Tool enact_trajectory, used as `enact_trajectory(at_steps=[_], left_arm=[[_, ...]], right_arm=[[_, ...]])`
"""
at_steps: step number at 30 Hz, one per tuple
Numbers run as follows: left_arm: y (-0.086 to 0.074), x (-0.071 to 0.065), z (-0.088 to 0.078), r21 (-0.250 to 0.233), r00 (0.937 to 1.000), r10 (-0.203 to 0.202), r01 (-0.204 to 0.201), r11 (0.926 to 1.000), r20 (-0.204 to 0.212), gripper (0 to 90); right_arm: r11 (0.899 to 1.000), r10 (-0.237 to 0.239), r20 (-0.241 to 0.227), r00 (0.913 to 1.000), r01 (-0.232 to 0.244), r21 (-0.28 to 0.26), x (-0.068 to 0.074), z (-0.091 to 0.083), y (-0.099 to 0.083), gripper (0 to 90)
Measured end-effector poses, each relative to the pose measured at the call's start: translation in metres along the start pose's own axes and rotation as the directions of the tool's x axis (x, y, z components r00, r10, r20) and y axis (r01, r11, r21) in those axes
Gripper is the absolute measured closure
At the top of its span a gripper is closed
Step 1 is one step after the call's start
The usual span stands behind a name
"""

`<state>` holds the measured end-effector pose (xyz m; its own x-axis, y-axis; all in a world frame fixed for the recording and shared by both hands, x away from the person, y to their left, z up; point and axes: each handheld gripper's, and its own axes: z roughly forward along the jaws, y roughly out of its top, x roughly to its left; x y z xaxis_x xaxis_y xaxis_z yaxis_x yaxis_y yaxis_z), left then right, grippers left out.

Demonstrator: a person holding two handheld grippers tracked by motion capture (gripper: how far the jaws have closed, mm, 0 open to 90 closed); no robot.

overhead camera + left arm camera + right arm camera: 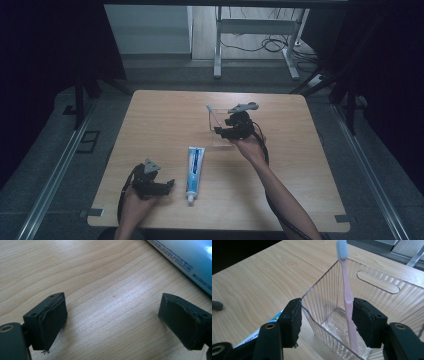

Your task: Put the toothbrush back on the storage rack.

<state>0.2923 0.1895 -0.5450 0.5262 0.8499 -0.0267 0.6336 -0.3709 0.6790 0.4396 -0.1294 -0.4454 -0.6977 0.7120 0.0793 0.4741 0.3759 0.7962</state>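
Note:
A pink toothbrush [345,285] with a white head stands tilted inside a clear ribbed plastic holder [377,282] on the wooden table [165,120]. My right gripper [325,322] is open at the holder's near corner: one jaw is outside the wall, the other inside beside the toothbrush handle. In the high view the toothbrush [216,116] leans left out of the holder [220,141], with the right gripper [222,131] over it. A white and blue toothpaste tube [195,167] lies flat at mid-table. My left gripper [170,185] rests left of the tube, open and holding nothing [112,322].
The toothpaste tube [190,257] crosses the top right corner of the left gripper view, and its end [262,332] lies behind the right gripper's left jaw. Bare wood stretches across the far left of the table. A metal desk frame [255,30] and cables stand on the floor beyond.

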Motion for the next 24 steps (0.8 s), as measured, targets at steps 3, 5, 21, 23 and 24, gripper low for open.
enact_trajectory(at_steps=[3, 5, 21, 23, 24], left_arm=[[0.000, 0.000, 0.000, 0.000, 1.0000, 0.000, 0.000, 1.0000, -0.001, 8.5], [0.000, 0.000, 0.000, 0.000, 1.0000, 0.000, 0.000, 1.0000, -0.001, 8.5], [0.000, 0.000, 0.000, 0.000, 1.0000, 0.000, 0.000, 1.0000, -0.001, 8.5], [0.000, 0.000, 0.000, 0.000, 1.0000, 0.000, 0.000, 1.0000, -0.001, 8.5], [0.000, 0.000, 0.000, 0.000, 1.0000, 0.000, 0.000, 1.0000, -0.001, 8.5]], right_arm=[[1.000, -0.006, -0.009, 0.9999, 0.006, -0.001, 0.000, -0.003, -0.001, 38.2], [1.000, -0.013, -0.012, 0.9998, 0.013, 0.001, 0.000, -0.005, -0.001, 37.0], [0.998, -0.055, -0.028, 0.9981, 0.056, 0.025, 0.004, -0.020, -0.008, 23.9], [0.998, -0.061, -0.027, 0.9978, 0.062, 0.024, 0.004, -0.022, -0.010, 22.4], [0.998, -0.062, -0.029, 0.9977, 0.063, 0.026, 0.004, -0.023, -0.011, 21.7]])
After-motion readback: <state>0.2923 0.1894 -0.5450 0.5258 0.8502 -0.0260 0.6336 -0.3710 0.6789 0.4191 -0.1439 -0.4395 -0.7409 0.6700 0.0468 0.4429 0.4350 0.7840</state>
